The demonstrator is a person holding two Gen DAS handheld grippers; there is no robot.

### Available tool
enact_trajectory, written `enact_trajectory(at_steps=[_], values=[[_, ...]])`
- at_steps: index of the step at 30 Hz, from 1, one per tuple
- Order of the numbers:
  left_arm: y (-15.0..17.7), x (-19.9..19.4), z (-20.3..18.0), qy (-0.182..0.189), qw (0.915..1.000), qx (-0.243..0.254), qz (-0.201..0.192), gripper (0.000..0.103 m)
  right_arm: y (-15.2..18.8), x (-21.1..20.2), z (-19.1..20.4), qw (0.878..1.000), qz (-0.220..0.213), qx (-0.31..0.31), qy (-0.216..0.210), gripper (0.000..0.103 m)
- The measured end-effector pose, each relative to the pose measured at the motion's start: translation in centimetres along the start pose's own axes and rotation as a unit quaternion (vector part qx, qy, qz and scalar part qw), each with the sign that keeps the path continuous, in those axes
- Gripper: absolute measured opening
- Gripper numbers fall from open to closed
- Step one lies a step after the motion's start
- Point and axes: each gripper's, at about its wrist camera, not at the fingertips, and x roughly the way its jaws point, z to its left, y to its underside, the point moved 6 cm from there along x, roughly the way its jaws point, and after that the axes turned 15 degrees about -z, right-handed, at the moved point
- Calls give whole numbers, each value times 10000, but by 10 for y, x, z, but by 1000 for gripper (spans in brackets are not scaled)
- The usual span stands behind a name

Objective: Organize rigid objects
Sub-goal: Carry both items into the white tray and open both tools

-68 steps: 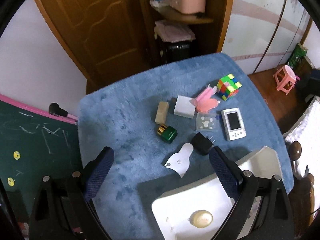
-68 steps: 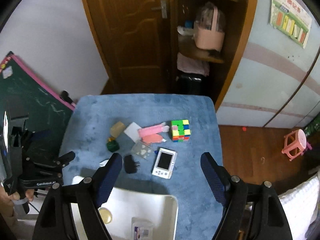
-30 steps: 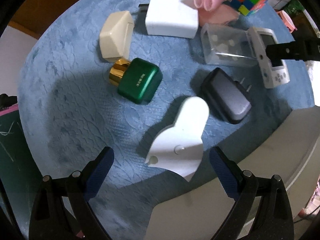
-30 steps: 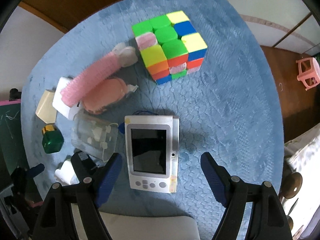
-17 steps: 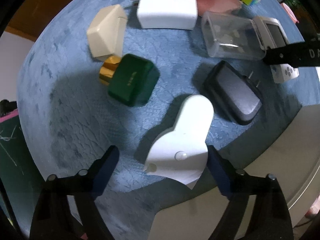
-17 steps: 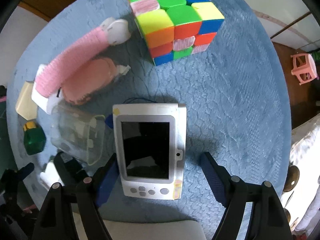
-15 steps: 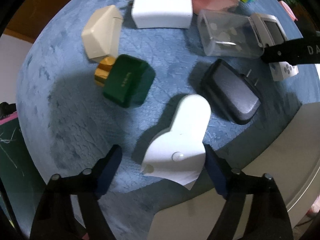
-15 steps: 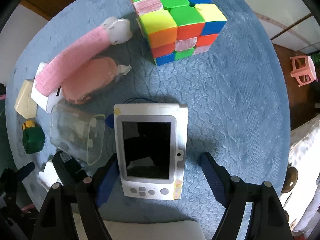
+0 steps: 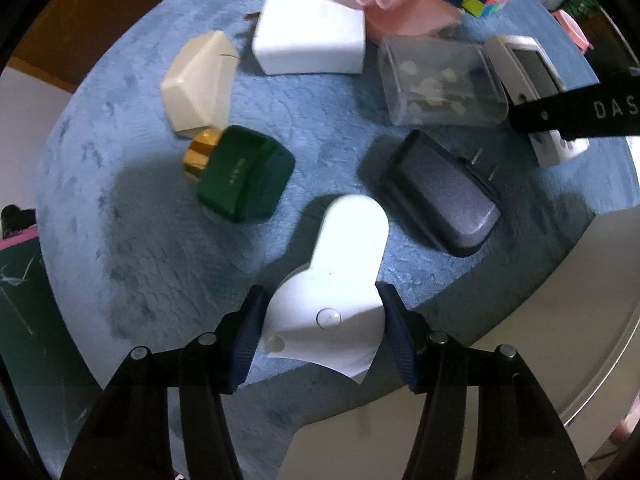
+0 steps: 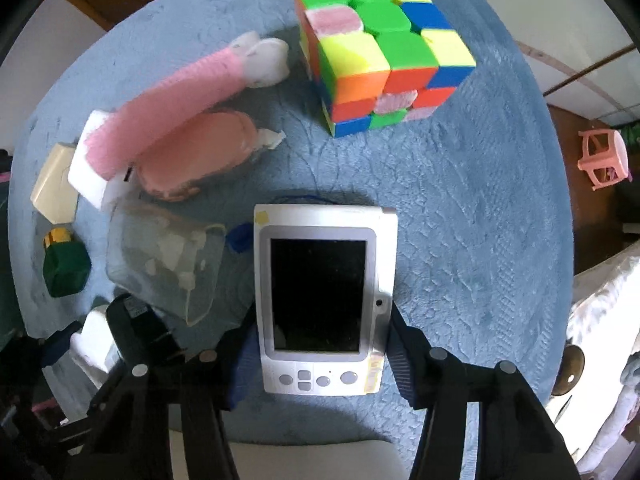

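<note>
The left gripper [image 9: 322, 328] has just been closing and now clamps the wide end of the white flat scraper-shaped piece [image 9: 336, 292], blue pads [image 9: 250, 328] against both edges, near the blue mat's [image 9: 120, 240] front edge beside the white bin [image 9: 500, 380]. The right gripper [image 10: 320, 350] has likewise been closing and grips the white handheld game console [image 10: 320, 296] by its sides. Bare mat lies right of the console. The clear plastic box [image 9: 440, 84] holds small white pieces
</note>
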Motion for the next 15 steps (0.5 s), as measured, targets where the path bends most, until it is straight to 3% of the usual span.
enact_trajectory(at_steps=[8,15], values=[[-7,-39,16,-26,9982,-379,-469,61,2,-20,-12,9984,-208,392,-345,57],[-18,-101,29,-81,9909,-820,-1061,60,-1,-71,-17,9941,-692,560,-628,57]])
